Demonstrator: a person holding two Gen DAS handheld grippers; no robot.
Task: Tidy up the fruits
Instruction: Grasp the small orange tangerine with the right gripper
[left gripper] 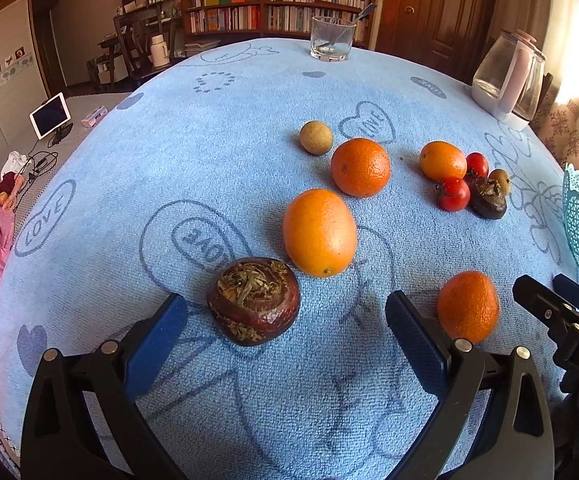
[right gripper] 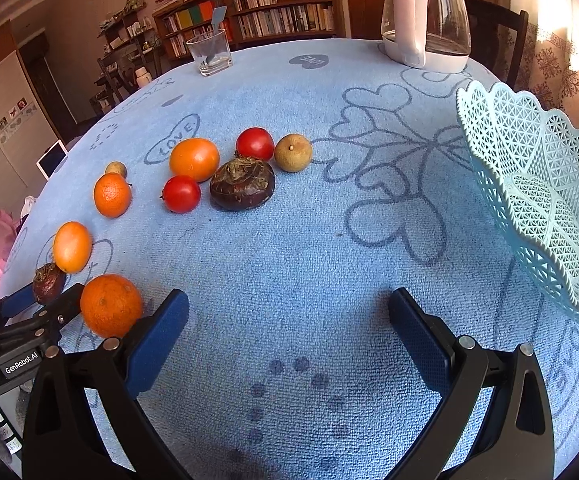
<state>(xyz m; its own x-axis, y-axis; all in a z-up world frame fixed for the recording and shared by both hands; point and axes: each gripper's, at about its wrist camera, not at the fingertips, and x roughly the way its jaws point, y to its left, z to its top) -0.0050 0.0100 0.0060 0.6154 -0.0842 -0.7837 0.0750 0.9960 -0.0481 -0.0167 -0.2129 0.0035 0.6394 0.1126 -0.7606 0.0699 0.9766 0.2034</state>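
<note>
Bookshelves [left gripper: 277, 0] back a blue towel [left gripper: 249, 400]; both tools, left [left gripper: 285, 320] and right [right gripper: 289, 320], gape apart.

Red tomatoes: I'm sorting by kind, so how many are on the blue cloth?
2. One tomato sits at the far side of the cluster, beside the brownish round fruit; the other tomato lies nearer, left of the dark chestnut-like fruit. None seems hidden.

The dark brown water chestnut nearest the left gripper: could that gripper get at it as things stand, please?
Probably yes: the dark brown water chestnut lies just ahead between the open left gripper's fingers, with bare blue cloth between.
</note>
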